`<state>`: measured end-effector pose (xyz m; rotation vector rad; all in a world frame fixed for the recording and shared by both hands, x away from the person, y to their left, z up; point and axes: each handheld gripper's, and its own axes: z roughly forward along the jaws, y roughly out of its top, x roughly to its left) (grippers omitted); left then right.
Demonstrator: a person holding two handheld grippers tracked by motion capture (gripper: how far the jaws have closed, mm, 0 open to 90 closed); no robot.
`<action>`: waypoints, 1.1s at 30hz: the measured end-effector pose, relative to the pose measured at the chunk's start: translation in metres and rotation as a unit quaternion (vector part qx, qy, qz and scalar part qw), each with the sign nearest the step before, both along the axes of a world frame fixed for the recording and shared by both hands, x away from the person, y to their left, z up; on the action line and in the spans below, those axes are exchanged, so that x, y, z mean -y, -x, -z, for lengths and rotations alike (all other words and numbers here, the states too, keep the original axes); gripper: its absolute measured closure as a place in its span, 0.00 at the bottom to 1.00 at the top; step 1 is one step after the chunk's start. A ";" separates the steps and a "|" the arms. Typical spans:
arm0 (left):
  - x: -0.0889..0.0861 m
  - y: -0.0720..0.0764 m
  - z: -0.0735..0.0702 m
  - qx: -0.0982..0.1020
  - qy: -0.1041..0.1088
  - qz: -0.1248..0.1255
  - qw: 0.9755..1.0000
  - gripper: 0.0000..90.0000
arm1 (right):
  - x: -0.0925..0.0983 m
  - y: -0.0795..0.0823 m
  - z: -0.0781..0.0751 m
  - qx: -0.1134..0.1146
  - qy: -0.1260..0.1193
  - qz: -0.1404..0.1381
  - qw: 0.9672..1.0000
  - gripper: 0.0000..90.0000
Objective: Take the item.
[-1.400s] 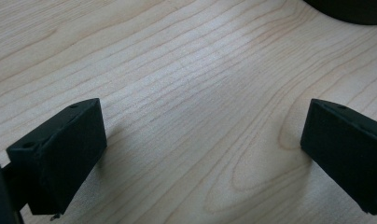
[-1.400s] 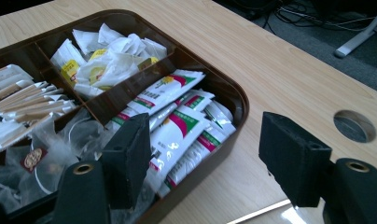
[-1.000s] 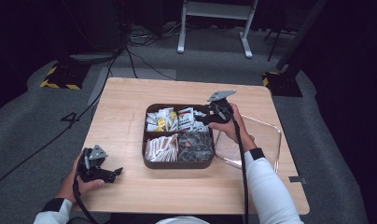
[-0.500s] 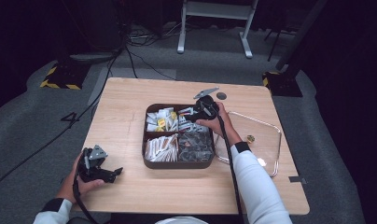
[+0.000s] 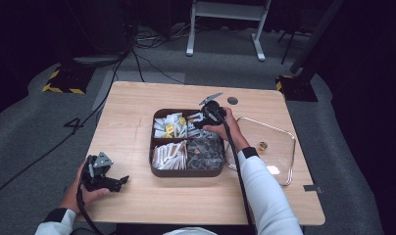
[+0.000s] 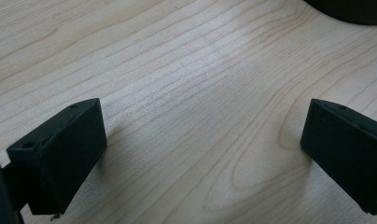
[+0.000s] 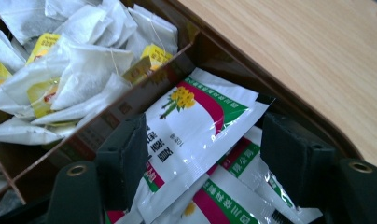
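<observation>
A brown four-part tray (image 5: 152, 147) sits mid-table. My right gripper (image 5: 202, 121) dips into its far right compartment, among white sachets (image 5: 193, 119) with green and red stripes. In the right gripper view one sachet (image 7: 196, 116) with a yellow flower print lies between the jaws of my right gripper (image 7: 205, 154). The jaws have just been opening; the right pad stands clear of the sachet. White tea bags (image 7: 79, 70) with yellow tags fill the neighbouring compartment. My left gripper (image 5: 118, 180) rests on the bare wood at the front left, and the left gripper (image 6: 200, 154) stands open with nothing between its jaws.
The tray's near compartments hold pale stick packets (image 5: 169, 154) and dark wrapped pieces (image 5: 206, 152). A clear lid (image 5: 279, 147) with a small gold knob (image 5: 262, 145) lies right of the tray. A dark round spot (image 5: 232, 100) marks the table's far side.
My right gripper has moved left and down from the tray's right edge into the far right compartment. The left hand has stayed put.
</observation>
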<state>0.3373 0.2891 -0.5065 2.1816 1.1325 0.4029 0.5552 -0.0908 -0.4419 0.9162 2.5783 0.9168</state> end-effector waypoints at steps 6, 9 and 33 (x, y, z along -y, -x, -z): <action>0.000 0.000 0.000 0.000 0.000 0.000 1.000 0.01 | -0.011 0.004 -0.005 0.009 -0.004 -0.019 1.000 0.38; 0.000 0.000 0.000 0.000 0.000 0.000 1.000 0.01 | -0.016 0.004 -0.006 0.011 -0.002 -0.022 1.000 0.51; 0.000 0.000 0.000 0.002 -0.001 -0.003 1.000 0.01 | -0.009 0.026 -0.019 0.043 -0.028 -0.063 0.997 0.99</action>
